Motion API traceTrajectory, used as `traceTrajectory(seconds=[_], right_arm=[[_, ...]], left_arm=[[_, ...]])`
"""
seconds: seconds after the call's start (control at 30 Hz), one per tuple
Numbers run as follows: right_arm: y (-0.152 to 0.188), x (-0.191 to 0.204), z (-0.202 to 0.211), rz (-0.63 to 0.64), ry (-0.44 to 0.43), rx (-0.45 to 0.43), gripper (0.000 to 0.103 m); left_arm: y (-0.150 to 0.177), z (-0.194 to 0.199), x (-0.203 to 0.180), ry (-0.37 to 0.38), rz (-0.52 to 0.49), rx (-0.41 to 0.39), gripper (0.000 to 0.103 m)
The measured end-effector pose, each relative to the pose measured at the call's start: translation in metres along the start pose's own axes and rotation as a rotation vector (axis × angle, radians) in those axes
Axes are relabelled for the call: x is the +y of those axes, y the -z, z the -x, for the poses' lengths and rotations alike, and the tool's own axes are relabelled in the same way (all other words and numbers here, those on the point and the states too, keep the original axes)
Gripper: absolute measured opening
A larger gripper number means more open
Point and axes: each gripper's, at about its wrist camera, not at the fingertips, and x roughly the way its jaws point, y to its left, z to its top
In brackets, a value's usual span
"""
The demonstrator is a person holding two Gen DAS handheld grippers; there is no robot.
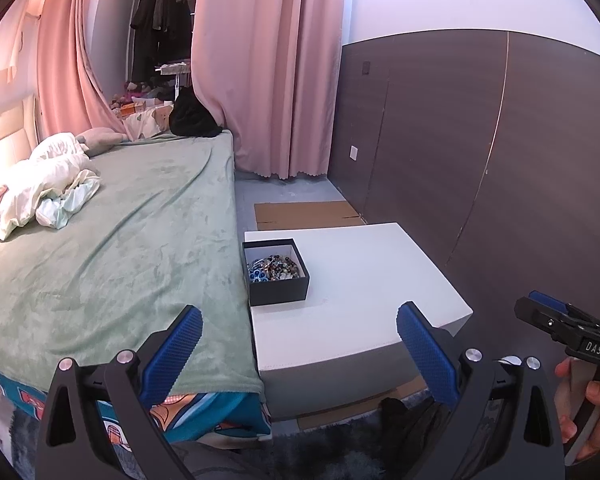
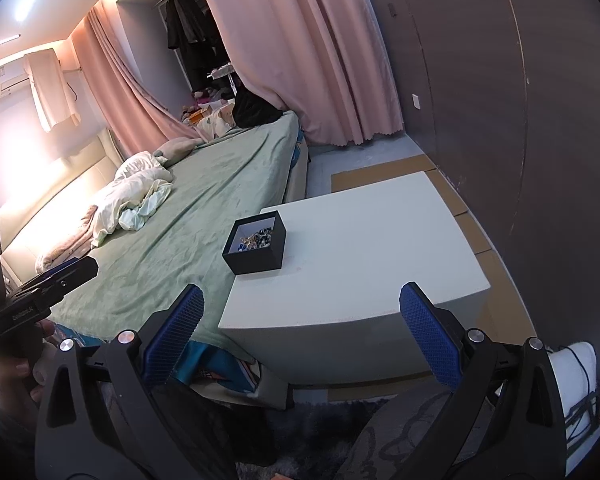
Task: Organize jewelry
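A small black box (image 1: 278,286) (image 2: 256,258) stands on the left part of a white table (image 1: 360,280) (image 2: 372,248), beside the bed. Inside it lies a heap of beaded jewelry (image 1: 274,268) (image 2: 256,237) in blue, brown and dark tones. My left gripper (image 1: 300,344) is open, held back from the table's near edge with nothing between its blue pads. My right gripper (image 2: 300,320) is also open and empty, short of the table's front edge. Each gripper shows at the edge of the other's view, held by a hand.
A bed with a green blanket (image 1: 120,248) (image 2: 204,200) runs along the table's left side, with crumpled white bedding (image 1: 48,188) on it. Pink curtains (image 1: 268,68) hang behind. A dark panelled wall (image 1: 480,140) stands to the right. Flat cardboard (image 1: 304,214) lies on the floor past the table.
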Motion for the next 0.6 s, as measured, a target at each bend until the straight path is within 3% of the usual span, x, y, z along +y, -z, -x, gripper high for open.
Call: traceTrajectory(seconds=[0.6], right_arm=[[0.0059,-0.0013,0.0058,-0.015,0.001,-0.006,0.098]], left_arm=[[0.0050,0.0063,0.0044,-0.027,0.011,0.004,0.095]])
